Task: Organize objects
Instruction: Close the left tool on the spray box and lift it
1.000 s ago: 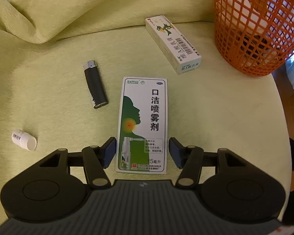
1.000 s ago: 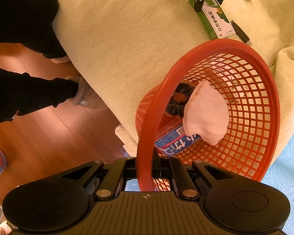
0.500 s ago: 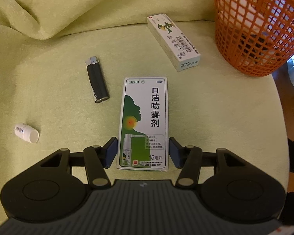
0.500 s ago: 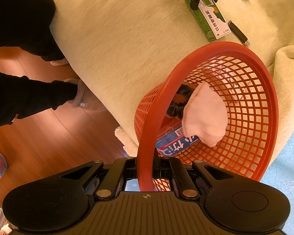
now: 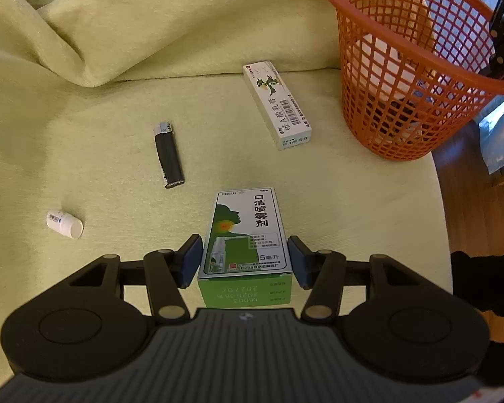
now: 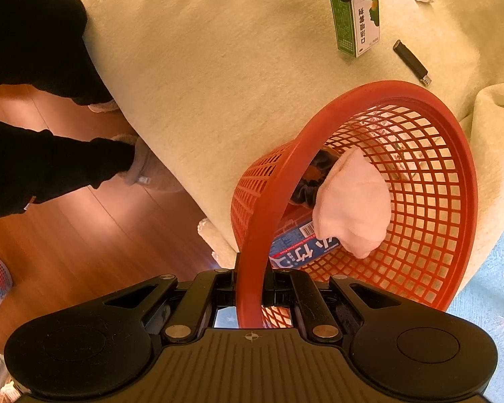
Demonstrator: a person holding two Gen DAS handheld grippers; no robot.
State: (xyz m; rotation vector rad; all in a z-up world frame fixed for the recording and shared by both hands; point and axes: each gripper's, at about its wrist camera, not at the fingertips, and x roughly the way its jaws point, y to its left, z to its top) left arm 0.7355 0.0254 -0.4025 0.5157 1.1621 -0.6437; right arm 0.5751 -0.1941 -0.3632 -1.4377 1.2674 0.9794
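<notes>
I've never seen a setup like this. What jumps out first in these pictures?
Probably the orange basket at the edge of the yellow-green cushion, its rim pinched by the right tongs, with a pale pink cloth inside. Next, the green and white spray box, tilted up between the left tongs. A black lighter lies nearby.

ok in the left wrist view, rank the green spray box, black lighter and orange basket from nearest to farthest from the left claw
1. Green spray box, between the left claw's fingers.
2. Black lighter, ahead and left.
3. Orange basket, far right.
</notes>
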